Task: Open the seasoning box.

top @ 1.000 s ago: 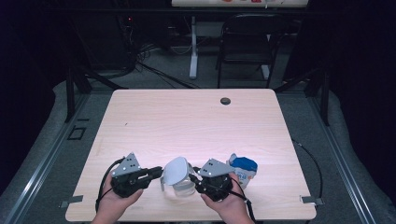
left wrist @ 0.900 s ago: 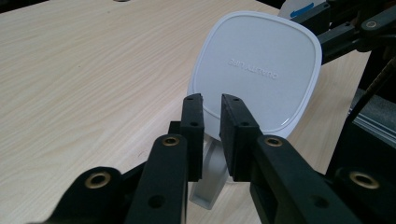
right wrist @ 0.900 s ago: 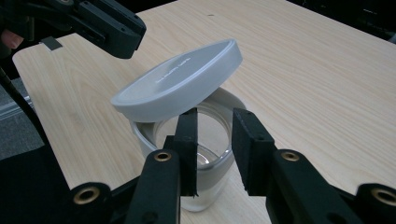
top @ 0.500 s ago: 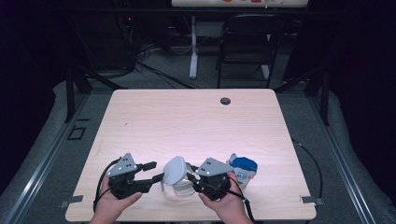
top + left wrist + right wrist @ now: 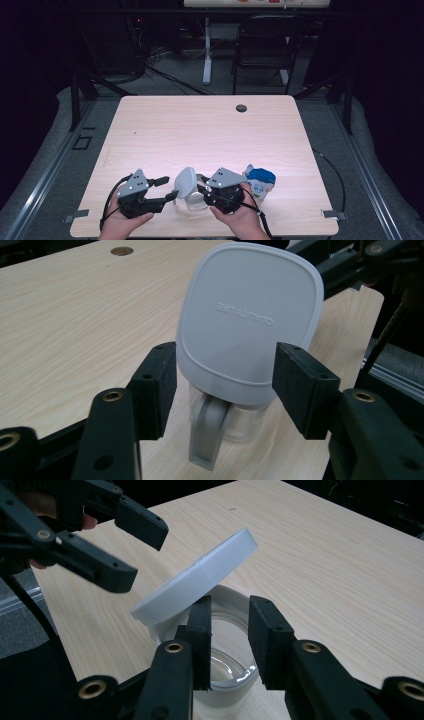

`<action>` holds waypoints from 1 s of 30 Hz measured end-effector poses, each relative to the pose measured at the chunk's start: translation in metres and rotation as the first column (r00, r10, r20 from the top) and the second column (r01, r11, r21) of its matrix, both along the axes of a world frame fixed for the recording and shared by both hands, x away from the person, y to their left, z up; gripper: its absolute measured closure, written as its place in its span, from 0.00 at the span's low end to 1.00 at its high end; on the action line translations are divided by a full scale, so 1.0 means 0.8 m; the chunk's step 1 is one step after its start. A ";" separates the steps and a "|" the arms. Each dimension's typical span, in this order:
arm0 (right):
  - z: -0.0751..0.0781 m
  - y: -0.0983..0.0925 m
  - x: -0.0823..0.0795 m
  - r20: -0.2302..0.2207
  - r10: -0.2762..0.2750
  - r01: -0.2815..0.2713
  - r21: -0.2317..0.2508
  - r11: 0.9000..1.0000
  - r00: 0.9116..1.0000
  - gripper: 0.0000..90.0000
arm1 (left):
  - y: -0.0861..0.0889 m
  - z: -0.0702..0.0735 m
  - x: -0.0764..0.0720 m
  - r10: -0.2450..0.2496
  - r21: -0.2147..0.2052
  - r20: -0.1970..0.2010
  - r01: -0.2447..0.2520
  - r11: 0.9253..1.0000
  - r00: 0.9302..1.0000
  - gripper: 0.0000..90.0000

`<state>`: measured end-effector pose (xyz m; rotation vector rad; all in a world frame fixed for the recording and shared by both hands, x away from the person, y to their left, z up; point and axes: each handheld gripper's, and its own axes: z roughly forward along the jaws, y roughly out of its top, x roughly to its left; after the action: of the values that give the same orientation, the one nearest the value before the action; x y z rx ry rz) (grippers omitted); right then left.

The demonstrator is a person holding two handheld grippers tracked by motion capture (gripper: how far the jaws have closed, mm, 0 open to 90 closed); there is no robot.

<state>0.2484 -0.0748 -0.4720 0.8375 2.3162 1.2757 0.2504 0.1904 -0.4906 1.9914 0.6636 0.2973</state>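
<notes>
Opening, left claw [image 5: 169,189] released raised lid [image 5: 185,182] of clear empty container [image 5: 227,672].

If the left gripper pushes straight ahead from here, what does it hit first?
Most likely the raised white lid of the clear container: it stands directly ahead of the open left gripper, though the gap is unclear.

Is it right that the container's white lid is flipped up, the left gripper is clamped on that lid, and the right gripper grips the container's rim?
Not quite. The left gripper is open: its jaws have just been opening and stand either side of the white lid without pressing it, as the left gripper view shows. The lid is flipped up, and the right gripper does grip the clear container at its rim.
</notes>
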 end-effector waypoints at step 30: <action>0.016 0.020 -0.005 0.037 0.039 -0.040 0.005 0.999 0.999 0.79 | -0.025 -0.029 -0.028 0.112 -0.007 0.018 -0.112 0.994 0.994 0.36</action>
<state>0.2447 -0.0585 -0.4591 0.7672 2.3117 1.3042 0.2284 0.1704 -0.5134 1.9471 0.7648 0.3808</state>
